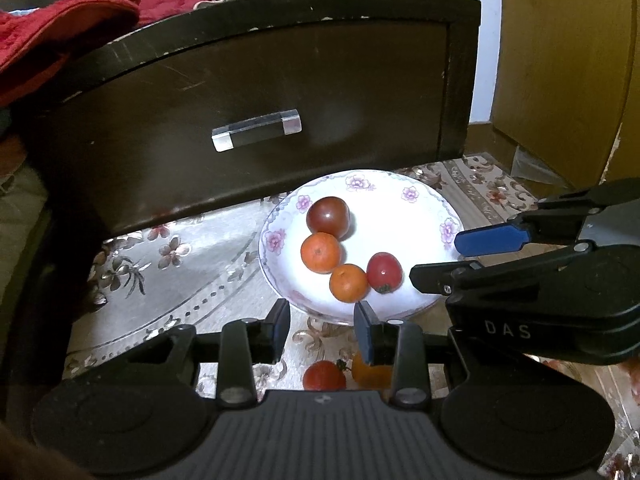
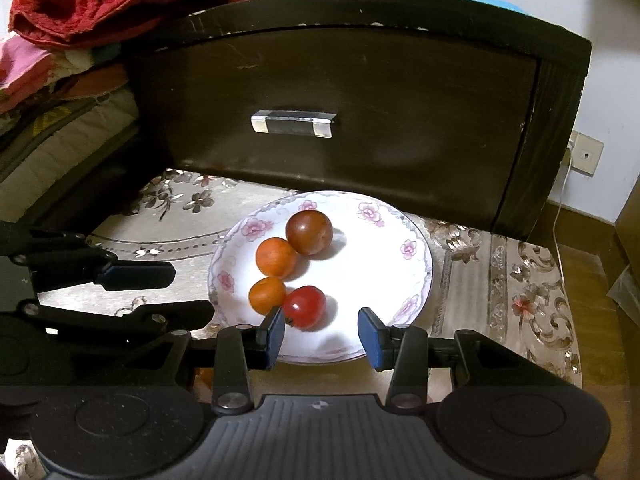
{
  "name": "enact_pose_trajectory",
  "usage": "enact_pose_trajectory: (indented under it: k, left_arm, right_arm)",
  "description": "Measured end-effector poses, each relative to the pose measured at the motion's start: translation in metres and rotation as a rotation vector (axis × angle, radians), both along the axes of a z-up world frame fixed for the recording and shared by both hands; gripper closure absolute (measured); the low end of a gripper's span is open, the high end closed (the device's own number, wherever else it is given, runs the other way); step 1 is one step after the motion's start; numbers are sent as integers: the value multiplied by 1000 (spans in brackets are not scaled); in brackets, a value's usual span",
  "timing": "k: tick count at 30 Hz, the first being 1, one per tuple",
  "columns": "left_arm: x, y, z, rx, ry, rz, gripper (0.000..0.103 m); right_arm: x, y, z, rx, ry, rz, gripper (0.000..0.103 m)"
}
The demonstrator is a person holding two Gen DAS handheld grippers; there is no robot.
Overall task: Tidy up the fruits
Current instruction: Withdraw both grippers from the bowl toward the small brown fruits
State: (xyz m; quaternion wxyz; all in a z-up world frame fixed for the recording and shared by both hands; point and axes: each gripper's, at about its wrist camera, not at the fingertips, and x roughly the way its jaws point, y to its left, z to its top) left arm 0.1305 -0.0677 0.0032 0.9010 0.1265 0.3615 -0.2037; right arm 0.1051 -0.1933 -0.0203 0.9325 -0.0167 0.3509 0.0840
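Fruits, four small round red and orange ones (image 2: 276,257), sit on white floral-rimmed plate (image 2: 384,248) ahead of both grippers; left gripper (image 1: 322,326) and right gripper (image 2: 321,334) jaws apart, empty.

We see the dark drawer front (image 2: 340,120) walling off the plate (image 2: 384,248) behind. Our side lies open, save two loose fruits (image 1: 344,374) before it

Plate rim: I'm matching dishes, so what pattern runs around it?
Pink flowers on the white round ceramic plate, clearest in the right wrist view.
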Motion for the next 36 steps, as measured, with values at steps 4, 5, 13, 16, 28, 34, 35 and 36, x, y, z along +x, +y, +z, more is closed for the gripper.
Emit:
enact_pose_trajectory:
  k: [4, 5, 13, 16, 28, 34, 35, 36]
  left_arm:
    - [-8, 4, 4, 5, -5, 0, 63]
    - [-10, 6, 4, 4, -5, 0, 62]
    - [-31, 18, 3, 26, 7, -6, 55]
    - [-38, 25, -2, 42, 20, -6, 54]
    - [-49, 43, -26, 92, 112, -21, 53]
    - [-47, 44, -27, 89, 124, -30, 52]
    - [-47, 44, -27, 87, 128, -31, 52]
    - [-46, 44, -28, 91, 130, -30, 52]
  right_arm:
    - [-7, 3, 2, 11, 1, 0, 64]
    - [-9, 4, 2, 13, 2, 4, 64]
    - [-26, 13, 1, 23, 20, 33, 63]
    - [-32, 15, -3, 23, 36, 48, 60]
    - [-43, 37, -22, -15, 111, 135, 60]
    - [-39, 44, -28, -11, 135, 164, 60]
    - [-38, 45, -29, -15, 138, 166, 60]
    - [-37, 45, -31, -16, 143, 171, 60]
